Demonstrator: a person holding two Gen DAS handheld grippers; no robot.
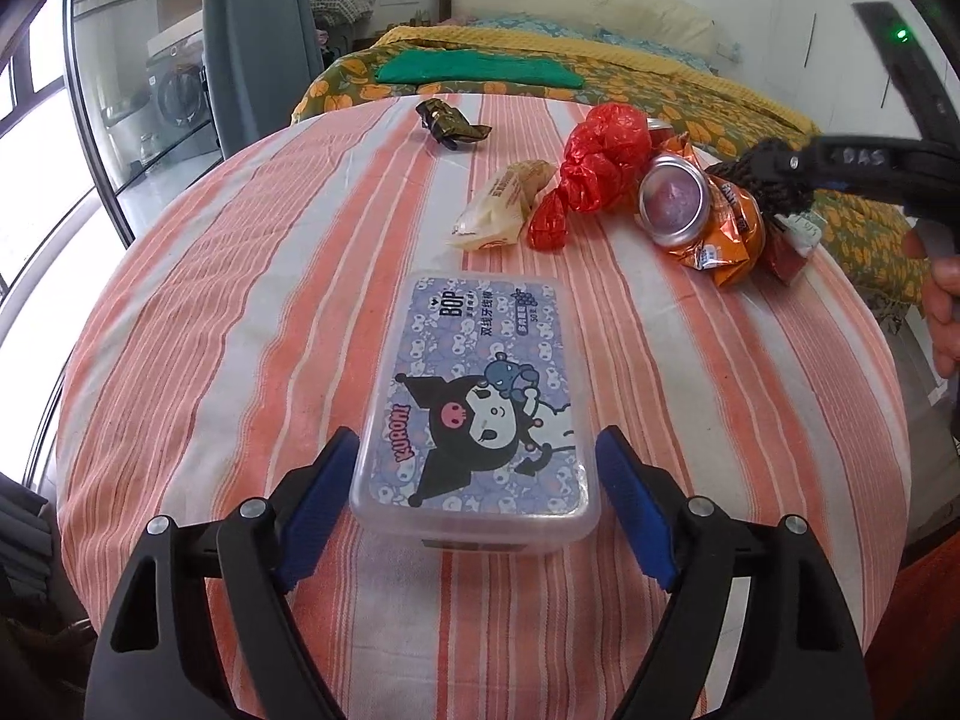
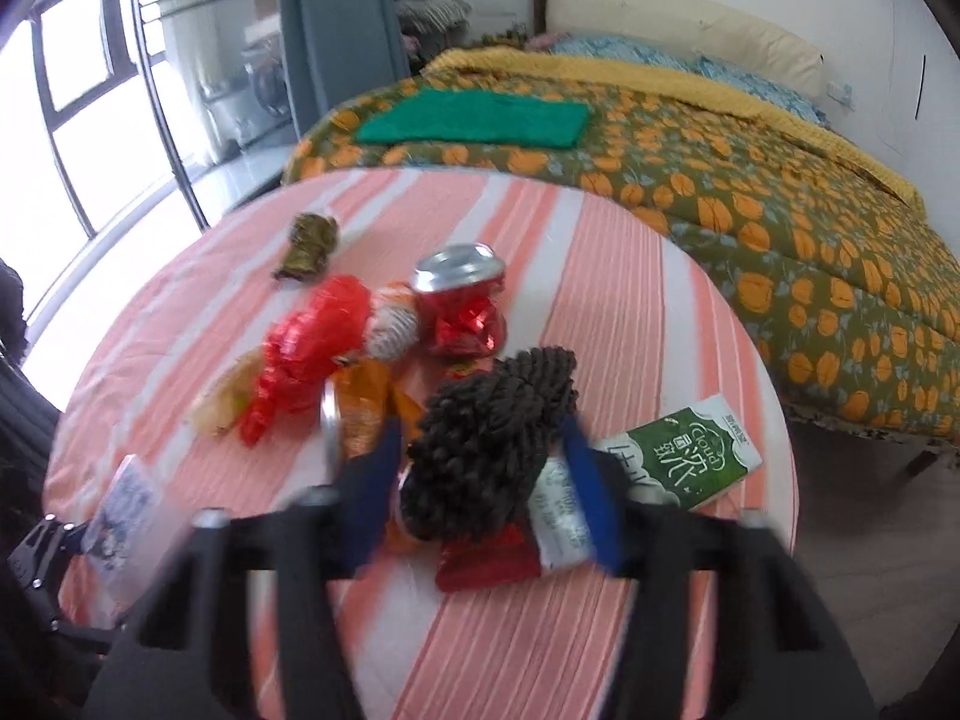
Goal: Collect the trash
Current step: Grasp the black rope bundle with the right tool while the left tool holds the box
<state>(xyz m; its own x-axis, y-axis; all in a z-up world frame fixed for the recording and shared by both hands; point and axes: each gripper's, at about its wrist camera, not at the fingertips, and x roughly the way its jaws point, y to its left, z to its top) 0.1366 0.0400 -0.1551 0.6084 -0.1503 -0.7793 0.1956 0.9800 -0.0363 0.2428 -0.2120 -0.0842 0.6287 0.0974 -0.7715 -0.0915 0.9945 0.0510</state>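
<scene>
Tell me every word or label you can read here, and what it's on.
"BOP": lid of the clear plastic box.
"KUROMI": same lid, beside the cartoon figure.
"Cloud": green carton.
Chinese print on both, and a "50" on the lid: too small to quote reliably.
Orange wrapper, white sachet: unreadable.

Both my wrist cameras look steeply down along my fingers, close over the striped table (image 1: 252,276). They share the red bag (image 1: 591,171) (image 2: 306,348) and bed (image 2: 750,192); my right view is blurred, seemingly slightly higher.

Striped cloth (image 1: 240,300) covers counter. Bed (image 2: 780,228) at one o'clock, pumpkin-print quilt; folded green towel (image 2: 474,117) on it at twelve. Grey curtain (image 2: 336,30), window (image 2: 72,90) at ten o'clock.
</scene>
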